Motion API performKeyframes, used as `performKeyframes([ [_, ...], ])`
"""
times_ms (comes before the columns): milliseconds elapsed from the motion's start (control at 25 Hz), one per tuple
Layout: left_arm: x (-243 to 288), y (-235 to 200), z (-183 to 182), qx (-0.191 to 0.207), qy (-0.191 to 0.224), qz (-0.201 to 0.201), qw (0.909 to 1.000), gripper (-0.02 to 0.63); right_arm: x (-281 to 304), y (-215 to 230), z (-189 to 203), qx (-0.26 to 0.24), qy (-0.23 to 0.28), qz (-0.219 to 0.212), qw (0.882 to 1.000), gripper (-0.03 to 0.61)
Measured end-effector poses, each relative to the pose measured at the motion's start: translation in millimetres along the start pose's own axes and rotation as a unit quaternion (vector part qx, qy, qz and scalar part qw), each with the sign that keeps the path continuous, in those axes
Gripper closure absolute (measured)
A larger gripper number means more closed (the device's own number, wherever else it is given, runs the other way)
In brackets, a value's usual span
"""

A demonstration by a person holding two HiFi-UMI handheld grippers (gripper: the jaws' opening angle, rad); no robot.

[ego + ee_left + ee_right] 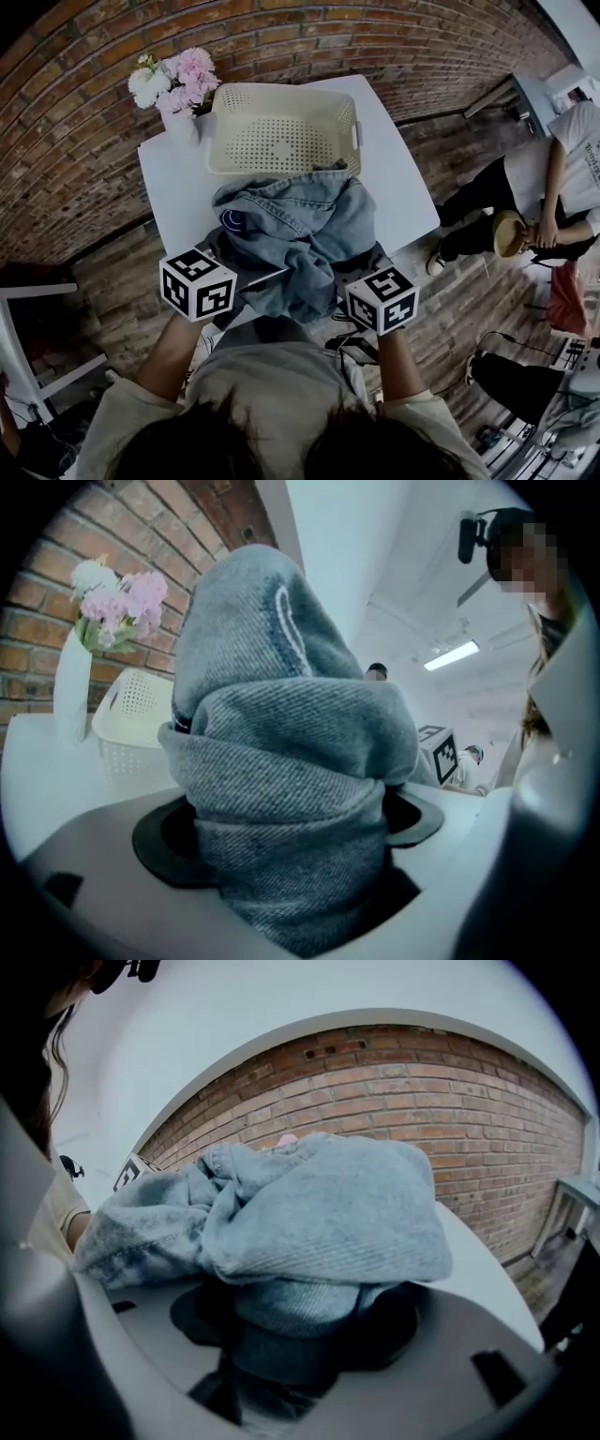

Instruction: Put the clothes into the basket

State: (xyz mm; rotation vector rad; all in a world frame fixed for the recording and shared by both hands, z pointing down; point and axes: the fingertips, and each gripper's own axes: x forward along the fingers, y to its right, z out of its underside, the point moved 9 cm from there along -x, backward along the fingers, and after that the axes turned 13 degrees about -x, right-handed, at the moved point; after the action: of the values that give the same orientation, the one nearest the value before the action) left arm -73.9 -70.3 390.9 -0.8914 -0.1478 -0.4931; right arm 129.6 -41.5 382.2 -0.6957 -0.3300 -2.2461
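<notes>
A blue denim garment (pixel 295 230) hangs bunched above the near part of the white table (pixel 178 192), just in front of the cream perforated basket (pixel 281 141). My left gripper (pixel 242 270) is shut on its left side and my right gripper (pixel 354 270) on its right side; the cloth hides the fingertips of both. In the left gripper view a thick roll of denim (pixel 291 789) fills the jaws, and the basket (pixel 131 719) stands beyond it to the left. In the right gripper view folded denim (pixel 309 1232) is clamped between the jaws and spills over them.
A white vase of pink and white flowers (pixel 173 89) stands at the table's far left corner, beside the basket. A brick wall lies behind. A person (pixel 553 187) sits at the right, and cables and a white frame (pixel 37 366) are on the floor.
</notes>
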Motion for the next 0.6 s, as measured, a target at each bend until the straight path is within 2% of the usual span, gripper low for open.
performKeyframes([
  [600,-24,45,-89,0.087,0.06,0.0,0.9944,0.103,-24,22,-93,-0.064,0.073,0.029,0.995,0.304],
])
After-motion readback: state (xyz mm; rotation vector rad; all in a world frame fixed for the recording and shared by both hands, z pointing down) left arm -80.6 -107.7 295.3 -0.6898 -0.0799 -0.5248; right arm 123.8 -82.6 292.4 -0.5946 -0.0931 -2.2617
